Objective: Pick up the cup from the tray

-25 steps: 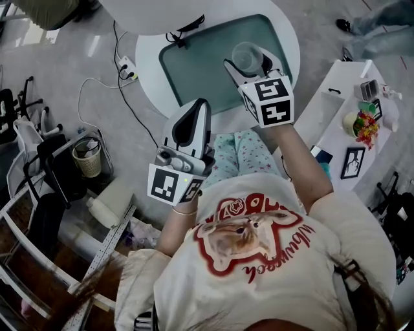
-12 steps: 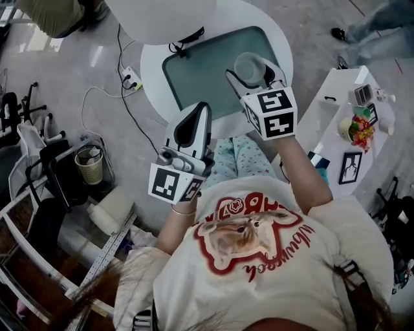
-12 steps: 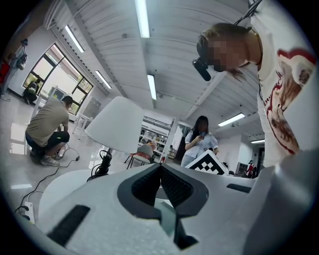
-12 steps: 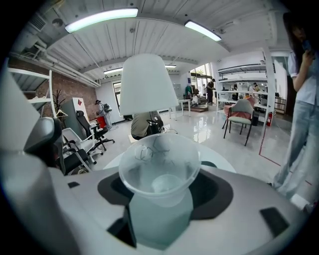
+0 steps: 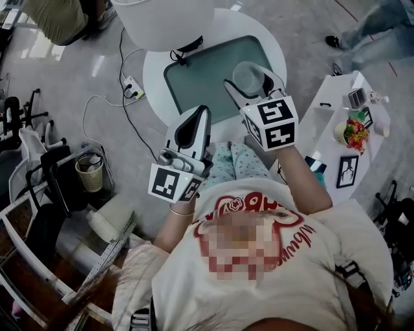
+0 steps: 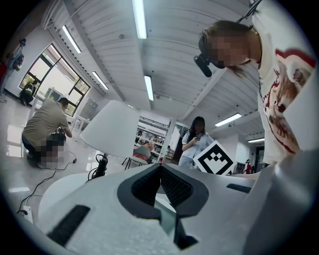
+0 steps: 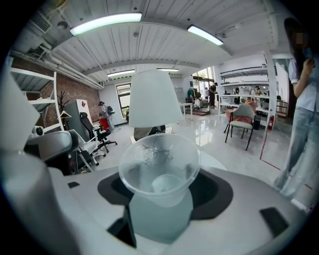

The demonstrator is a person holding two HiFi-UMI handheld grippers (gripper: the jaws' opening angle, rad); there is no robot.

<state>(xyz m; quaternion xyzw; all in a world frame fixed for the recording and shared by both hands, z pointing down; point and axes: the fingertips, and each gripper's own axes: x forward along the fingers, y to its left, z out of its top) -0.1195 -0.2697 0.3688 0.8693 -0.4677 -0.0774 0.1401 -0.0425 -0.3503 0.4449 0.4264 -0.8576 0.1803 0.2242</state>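
A clear plastic cup (image 5: 249, 76) (image 7: 160, 168) is held upright between the jaws of my right gripper (image 5: 253, 81) (image 7: 162, 191), above the right part of the green tray (image 5: 199, 76). The cup looks empty. That tray lies on a round white table (image 5: 279, 48). My left gripper (image 5: 192, 124) (image 6: 160, 185) hangs at the table's near edge, left of the cup, with its jaws together and nothing between them.
A large white lampshade (image 5: 163, 19) (image 7: 152, 98) stands over the table's far side, its cable (image 5: 123, 64) running to a floor socket. A white side table (image 5: 346, 126) with small items is at the right. Chairs and a bin (image 5: 88, 171) stand left. People are nearby.
The right gripper has drifted slightly with the cup still in its jaws; the head view shifted a little. The left gripper has stayed where it was.
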